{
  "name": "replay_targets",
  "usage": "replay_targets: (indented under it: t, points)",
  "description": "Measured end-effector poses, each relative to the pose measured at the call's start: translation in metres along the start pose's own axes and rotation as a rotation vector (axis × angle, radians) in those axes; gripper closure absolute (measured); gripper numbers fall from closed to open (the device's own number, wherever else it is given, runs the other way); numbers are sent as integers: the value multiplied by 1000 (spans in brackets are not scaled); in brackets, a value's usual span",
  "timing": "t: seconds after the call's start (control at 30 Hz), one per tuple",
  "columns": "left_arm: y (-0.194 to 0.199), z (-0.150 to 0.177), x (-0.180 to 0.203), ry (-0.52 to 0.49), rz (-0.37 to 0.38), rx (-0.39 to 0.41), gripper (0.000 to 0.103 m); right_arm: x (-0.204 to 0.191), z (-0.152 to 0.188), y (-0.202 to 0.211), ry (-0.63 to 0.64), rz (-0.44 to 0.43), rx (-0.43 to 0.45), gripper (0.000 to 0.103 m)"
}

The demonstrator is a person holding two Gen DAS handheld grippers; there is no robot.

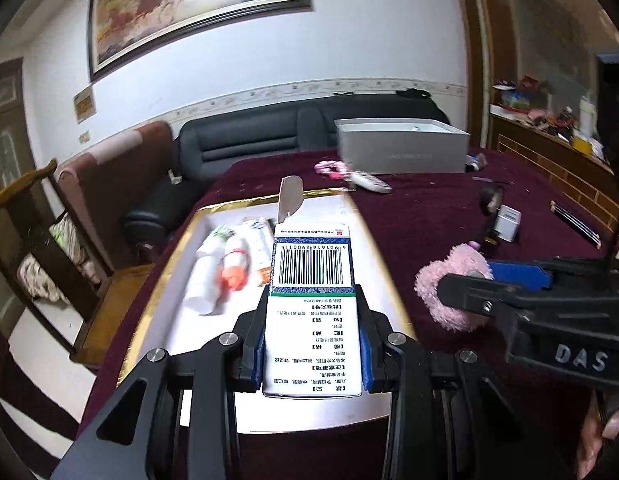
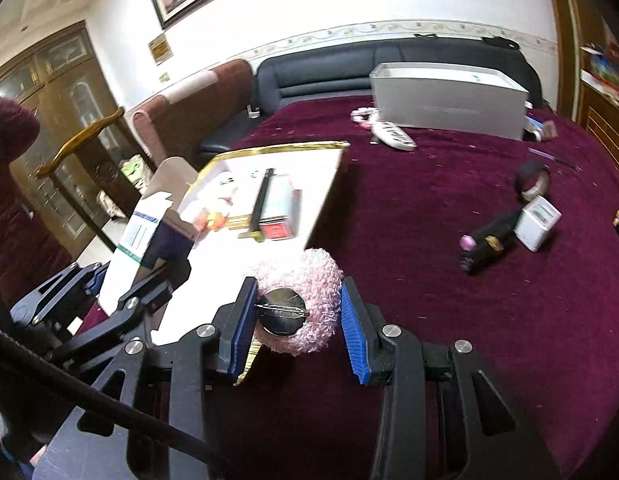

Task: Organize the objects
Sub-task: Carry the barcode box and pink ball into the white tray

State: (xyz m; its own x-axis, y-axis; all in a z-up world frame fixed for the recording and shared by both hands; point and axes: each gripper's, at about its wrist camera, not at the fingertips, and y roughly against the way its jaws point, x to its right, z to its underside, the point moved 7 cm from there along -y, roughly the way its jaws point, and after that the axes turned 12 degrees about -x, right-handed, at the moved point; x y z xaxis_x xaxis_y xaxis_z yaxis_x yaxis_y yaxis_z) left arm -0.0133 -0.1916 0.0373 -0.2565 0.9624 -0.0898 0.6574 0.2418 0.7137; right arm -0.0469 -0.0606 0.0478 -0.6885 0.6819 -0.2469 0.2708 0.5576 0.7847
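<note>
**Now both grippers carry loads over the tray**

Left gripper [image 1: 313,344] clamps the barcoded medicine box [image 1: 312,300] above the gold-rimmed tray [image 1: 181,248]. At three o'clock, right gripper [image 2: 297,320] pinches a pink fluffy brooch [image 2: 305,304].

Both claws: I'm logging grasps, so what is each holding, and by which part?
Left claw clamps the medicine box by its long sides, near the bottom end. Right claw grips the pink fluffy clip across its fluffy sides.
</note>
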Motion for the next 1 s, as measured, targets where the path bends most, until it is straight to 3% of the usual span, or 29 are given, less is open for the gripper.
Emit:
replay_targets:
  t: [0.4, 1.0]
  points:
    - [-27, 18, -87, 177, -63, -75, 74, -83, -12, -46, 138, -42, -56, 64]
    - [-58, 39, -117, 242, -40, -159, 74, -100, -8, -99, 148, -15, -160, 64]
